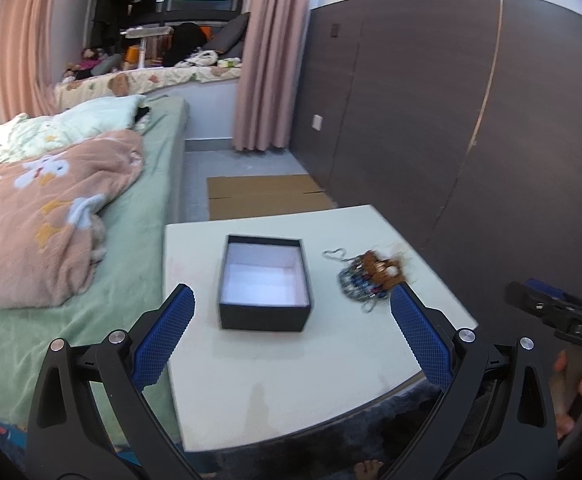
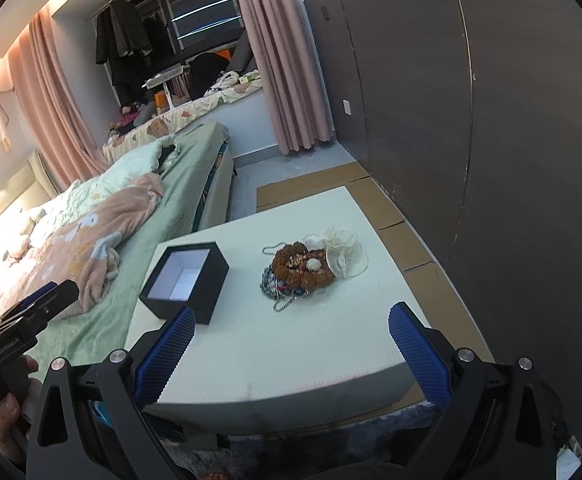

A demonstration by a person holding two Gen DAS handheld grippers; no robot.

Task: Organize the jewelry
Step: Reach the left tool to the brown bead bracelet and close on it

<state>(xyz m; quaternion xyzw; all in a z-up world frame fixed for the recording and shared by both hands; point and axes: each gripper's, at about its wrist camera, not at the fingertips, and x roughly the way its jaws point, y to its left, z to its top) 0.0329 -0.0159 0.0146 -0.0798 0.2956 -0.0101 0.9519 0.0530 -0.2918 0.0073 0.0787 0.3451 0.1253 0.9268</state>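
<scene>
Right wrist: right tool wide open, empty.

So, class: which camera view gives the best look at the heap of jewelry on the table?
The right wrist view. There the jewelry heap is sharp and unobstructed: brown beads, a chain, a pale fabric piece. In the left wrist view the same heap is blurred, and a blue claw finger overlaps its near edge.

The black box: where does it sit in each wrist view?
Left wrist: black box at centre, open and empty, on the white table.
Right wrist: black box left of centre, near the table's left edge.
Shared landmark: the jewelry pile to its right.
</scene>
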